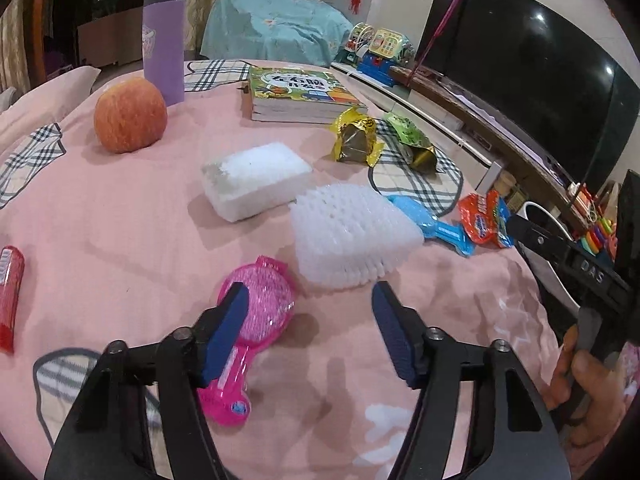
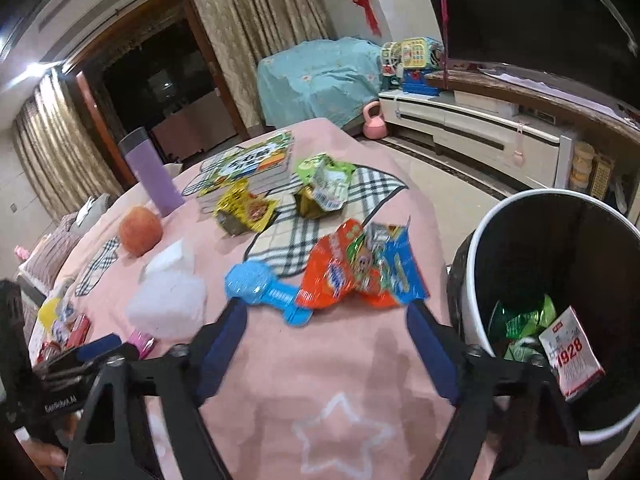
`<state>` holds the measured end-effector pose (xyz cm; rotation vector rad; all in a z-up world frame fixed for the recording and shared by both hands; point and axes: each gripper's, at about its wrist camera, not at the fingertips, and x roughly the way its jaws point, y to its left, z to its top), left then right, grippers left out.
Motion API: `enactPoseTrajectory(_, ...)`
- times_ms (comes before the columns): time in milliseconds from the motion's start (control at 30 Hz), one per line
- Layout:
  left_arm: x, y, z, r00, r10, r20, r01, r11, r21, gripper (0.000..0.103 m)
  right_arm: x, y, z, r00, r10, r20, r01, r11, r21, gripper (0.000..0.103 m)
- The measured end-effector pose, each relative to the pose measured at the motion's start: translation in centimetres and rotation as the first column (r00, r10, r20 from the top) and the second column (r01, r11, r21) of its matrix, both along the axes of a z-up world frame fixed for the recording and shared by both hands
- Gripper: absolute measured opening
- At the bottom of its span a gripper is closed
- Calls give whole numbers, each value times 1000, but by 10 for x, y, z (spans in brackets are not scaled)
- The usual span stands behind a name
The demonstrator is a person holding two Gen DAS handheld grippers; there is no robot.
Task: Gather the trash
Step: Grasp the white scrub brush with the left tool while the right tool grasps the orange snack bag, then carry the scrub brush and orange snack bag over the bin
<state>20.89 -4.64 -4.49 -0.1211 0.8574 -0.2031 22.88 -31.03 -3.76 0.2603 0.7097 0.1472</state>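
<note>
- On the pink cloth (image 1: 120,216), the left gripper (image 1: 308,300) hangs with its jaws partly apart and nothing between the blue pads (image 1: 228,332); a pink brush (image 1: 256,312) lies under its left finger, apart from the pads.
- Just ahead of it sits a white foam net (image 1: 352,236), with a white sponge (image 1: 256,180) behind that.
- Beside the net lies a blue brush (image 1: 428,220), its handle touching an orange wrapper (image 1: 482,220) at the cloth's right edge.
- Farther back are a gold wrapper (image 1: 356,136) and a green wrapper (image 1: 410,136), near a book (image 1: 296,92).
- An apple (image 1: 130,114) and a purple bottle (image 1: 164,36) stand at the far left; a red pack (image 1: 10,292) lies at the left edge.
- In the right wrist view, the right gripper (image 2: 328,308) hangs wide apart and empty, just short of the orange wrapper (image 2: 348,272), which lies flat on the cloth.
- A white bin (image 2: 480,240) stands just off the cloth's right edge, with green wrappers (image 2: 524,320) and a white packet (image 2: 572,356) inside.
- A hand (image 1: 584,392) grips the right tool's handle.
</note>
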Motion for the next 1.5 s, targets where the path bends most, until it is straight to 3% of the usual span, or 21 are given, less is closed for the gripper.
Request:
enactPoseTrajectory(133,12,-4,-3,1000,-12,-10,12,1000,0,37,18,0,-4,1000,-15,-24,15,999,-35,59)
enactPoseTrajectory(200,17,-6,-5,1000,-18,-14,18,1000,-7,32,28,0,-8,999,-27,-37,25,998,-52,51)
enactPoseTrajectory(267,22,-8,-8,999,-27,-24,27,1000,-15,20,34,0,-13,998,-34,-50,31,997,-70,36)
enactPoseTrajectory(300,24,-10,-10,999,-33,-29,33,999,-20,17,37,0,-16,997,-36,-65,32,997,-72,20)
enactPoseTrajectory(333,23,-10,-10,999,-39,-26,38,999,-25,13,38,-1,-18,997,-35,-71,30,997,-70,12)
enactPoseTrajectory(433,18,-11,-6,999,-46,-7,46,999,-29,11,31,-1,-17,998,-32,-50,28,997,-73,7)
enactPoseTrajectory(833,-22,-6,13,998,-55,20,57,994,-90,10,-30,-6,7,999,42,27,-43,998,36,4)
enactPoseTrajectory(1500,-61,-84,29,972,-231,34,233,966,-114,10,-114,-45,23,996,-10,83,4,997,77,4)
